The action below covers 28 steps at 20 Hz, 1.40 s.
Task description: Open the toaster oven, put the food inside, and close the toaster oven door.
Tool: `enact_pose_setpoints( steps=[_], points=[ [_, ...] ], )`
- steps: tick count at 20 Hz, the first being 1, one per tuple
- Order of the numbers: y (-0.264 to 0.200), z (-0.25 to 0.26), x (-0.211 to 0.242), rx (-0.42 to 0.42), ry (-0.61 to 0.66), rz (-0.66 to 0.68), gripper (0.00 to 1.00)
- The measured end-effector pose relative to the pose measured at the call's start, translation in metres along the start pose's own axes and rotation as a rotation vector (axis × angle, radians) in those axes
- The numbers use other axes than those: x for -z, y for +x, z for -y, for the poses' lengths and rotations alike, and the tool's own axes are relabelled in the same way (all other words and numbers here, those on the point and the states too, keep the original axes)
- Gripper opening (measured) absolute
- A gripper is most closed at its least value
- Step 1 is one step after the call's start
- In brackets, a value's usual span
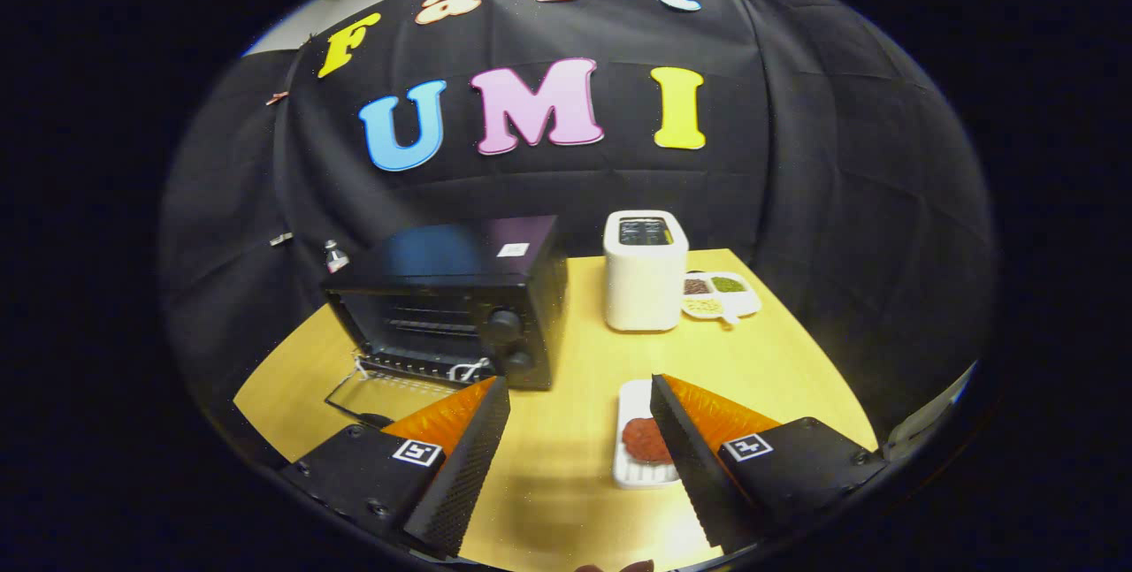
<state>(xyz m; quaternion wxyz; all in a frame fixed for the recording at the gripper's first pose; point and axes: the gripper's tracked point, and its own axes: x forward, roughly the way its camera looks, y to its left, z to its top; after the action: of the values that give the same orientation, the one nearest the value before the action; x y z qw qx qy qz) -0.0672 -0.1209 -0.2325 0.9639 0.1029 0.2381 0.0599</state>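
Two ribbed fingers of gripper [579,395] spread wide, empty | boxy black toaster oven [460,302] – door down | round patty [647,441] – white tray [630,404]

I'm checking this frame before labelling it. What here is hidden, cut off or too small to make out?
- Red round food patty on the white rectangular tray: its near side is covered by the hand-held gripper's open right finger.
- Black toaster oven: its door lies open, but the interior is too dark to see.
- White divided dish beside the white pop-up toaster: contents too small to identify.
- Small silvery object behind the oven: too small.
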Motion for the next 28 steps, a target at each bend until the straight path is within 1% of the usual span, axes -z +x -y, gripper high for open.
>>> enact_pose_setpoints(
  steps=[6, 8, 10, 11, 14, 15, 17, 18, 19, 21, 24, 28],
  points=[
    [0.026, 0.078, 0.027, 0.1, 0.066, -0.05, 0.99],
    [0.035, 0.091, 0.044, 0.103, 0.102, -0.093, 0.99],
    [0.044, 0.096, 0.066, 0.084, 0.173, -0.153, 0.98],
    [0.046, 0.096, 0.079, 0.068, 0.214, -0.193, 0.96],
    [0.051, 0.095, 0.103, 0.019, 0.355, -0.281, 0.65],
    [0.054, 0.095, 0.11, 0.0, 0.391, -0.31, 0.52],
    [0.059, 0.096, 0.103, -0.04, 0.483, -0.311, 0.3],
    [0.061, 0.096, 0.098, -0.066, 0.51, -0.307, 0.25],
    [0.063, 0.095, 0.098, -0.078, 0.505, -0.307, 0.17],
    [0.069, 0.098, 0.093, -0.101, 0.461, -0.3, 0.12],
    [0.062, 0.098, 0.067, -0.122, 0.423, -0.269, 0.12],
    [0.044, 0.077, 0.034, -0.154, 0.392, -0.227, 0.12]
  ],
)
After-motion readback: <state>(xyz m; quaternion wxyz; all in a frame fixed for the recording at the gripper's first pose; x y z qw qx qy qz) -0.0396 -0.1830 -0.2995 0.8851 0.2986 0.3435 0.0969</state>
